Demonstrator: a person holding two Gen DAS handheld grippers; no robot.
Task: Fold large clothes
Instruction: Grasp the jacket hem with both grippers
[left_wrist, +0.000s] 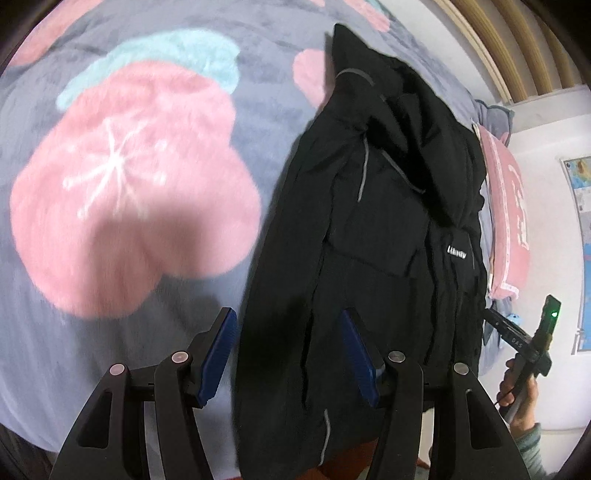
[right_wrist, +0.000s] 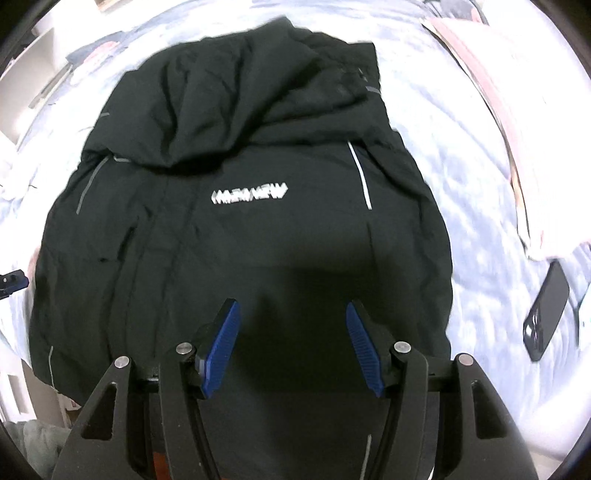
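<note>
Black jacket (right_wrist: 236, 229) lying narrowed along the bed (left_wrist: 122, 258), lower hem at the near edge, hood toward the pillow (left_wrist: 508, 229) at the far side.

Best done by pinching both hem corners at the near edge, lifting evenly and carrying them up to the hood so the halves stack squarely; phone (right_wrist: 546, 310) well clear at the bed's right edge. Left gripper (left_wrist: 290, 354) and right gripper (right_wrist: 293, 347) both hovering about half-spread above the jacket, pads (right_wrist: 221, 350) empty, nothing clamped.
</note>
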